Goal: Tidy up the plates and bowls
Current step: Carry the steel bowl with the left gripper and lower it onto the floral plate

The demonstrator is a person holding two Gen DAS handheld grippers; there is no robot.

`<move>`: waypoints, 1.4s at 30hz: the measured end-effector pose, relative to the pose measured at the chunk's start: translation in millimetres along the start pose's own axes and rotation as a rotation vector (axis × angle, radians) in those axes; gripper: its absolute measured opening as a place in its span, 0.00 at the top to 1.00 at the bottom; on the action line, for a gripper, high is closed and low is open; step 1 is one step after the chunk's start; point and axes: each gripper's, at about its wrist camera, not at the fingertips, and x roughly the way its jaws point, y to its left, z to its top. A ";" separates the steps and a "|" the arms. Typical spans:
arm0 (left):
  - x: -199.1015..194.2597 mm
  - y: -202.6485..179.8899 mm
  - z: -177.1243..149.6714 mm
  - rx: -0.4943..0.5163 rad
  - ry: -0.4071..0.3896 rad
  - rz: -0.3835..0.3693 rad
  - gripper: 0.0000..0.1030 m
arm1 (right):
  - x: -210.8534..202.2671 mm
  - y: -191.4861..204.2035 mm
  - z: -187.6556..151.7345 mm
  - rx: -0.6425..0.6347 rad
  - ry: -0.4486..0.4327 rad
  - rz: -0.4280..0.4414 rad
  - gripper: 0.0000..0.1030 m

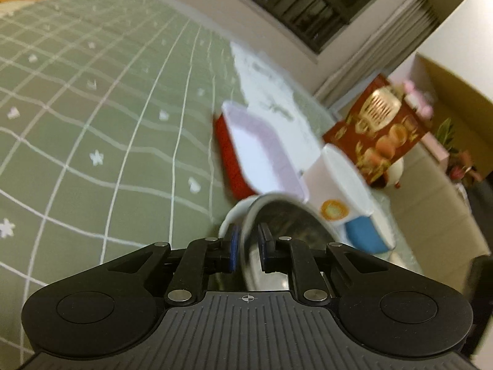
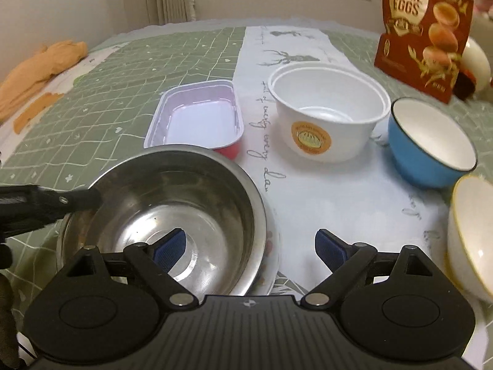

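Note:
My left gripper [image 1: 248, 251] is shut on the rim of a steel bowl [image 1: 286, 234]; it reaches in from the left in the right wrist view [image 2: 89, 199]. The steel bowl [image 2: 172, 212] sits in a white dish [image 2: 272, 262] whose rim shows beneath it. My right gripper [image 2: 251, 246] is open and empty, just above the steel bowl's right side. Beyond stand a pink rectangular tray [image 2: 197, 115] on a red one, a white plastic bowl [image 2: 326, 108], a blue bowl [image 2: 428, 141] and a white gold-rimmed bowl [image 2: 471, 234].
A red quail-eggs bag [image 2: 422, 27] stands at the back right with a white round object [image 2: 476, 58] behind it. An orange cloth [image 2: 40, 67] lies at the far left. A green checked tablecloth [image 1: 92, 108] and a white runner [image 2: 339, 203] cover the table.

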 end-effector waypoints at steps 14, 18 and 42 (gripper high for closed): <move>6.8 -6.0 -1.4 0.045 -0.026 0.094 0.73 | 23.0 -3.8 3.9 0.038 0.033 0.021 0.11; 7.2 -9.3 -2.2 0.046 -0.029 0.108 0.73 | 30.2 -6.0 -0.5 0.044 0.056 0.032 0.11; 5.0 -15.5 6.8 -0.043 0.117 0.138 0.73 | 17.3 -27.0 -0.6 0.037 0.031 0.118 0.11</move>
